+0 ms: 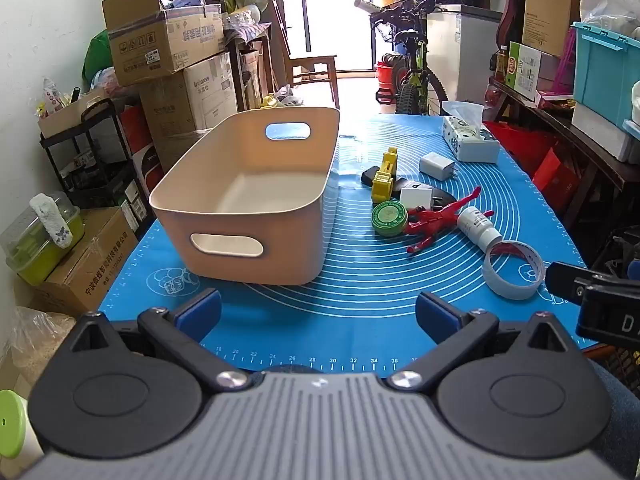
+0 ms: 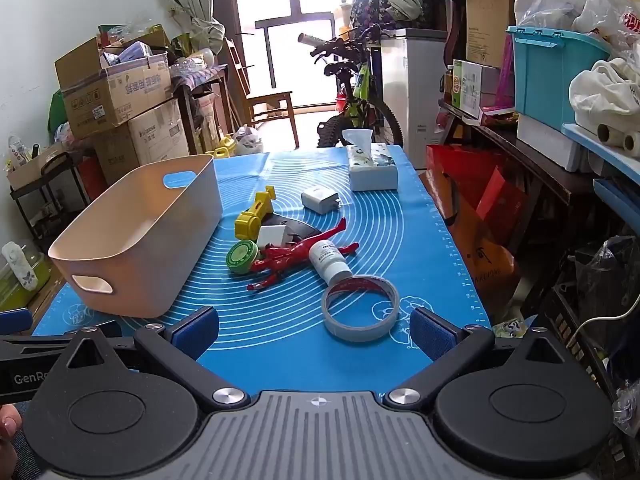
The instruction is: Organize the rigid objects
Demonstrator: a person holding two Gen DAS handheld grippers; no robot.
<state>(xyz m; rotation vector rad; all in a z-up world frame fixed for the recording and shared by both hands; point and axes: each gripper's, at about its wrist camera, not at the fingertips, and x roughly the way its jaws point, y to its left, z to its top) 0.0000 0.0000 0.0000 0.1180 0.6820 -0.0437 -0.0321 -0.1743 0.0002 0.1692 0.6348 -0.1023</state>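
Observation:
An empty beige bin stands on the left of the blue mat. To its right lie a tape roll, a white bottle, a red figure, a green tin, a yellow toy, and two white chargers. My left gripper is open and empty, near the mat's front edge. My right gripper is open and empty, just before the tape roll.
A tissue box sits at the mat's far right. Cardboard boxes and a black cart stand left of the table; a bicycle stands behind it; shelves with a teal crate run along the right.

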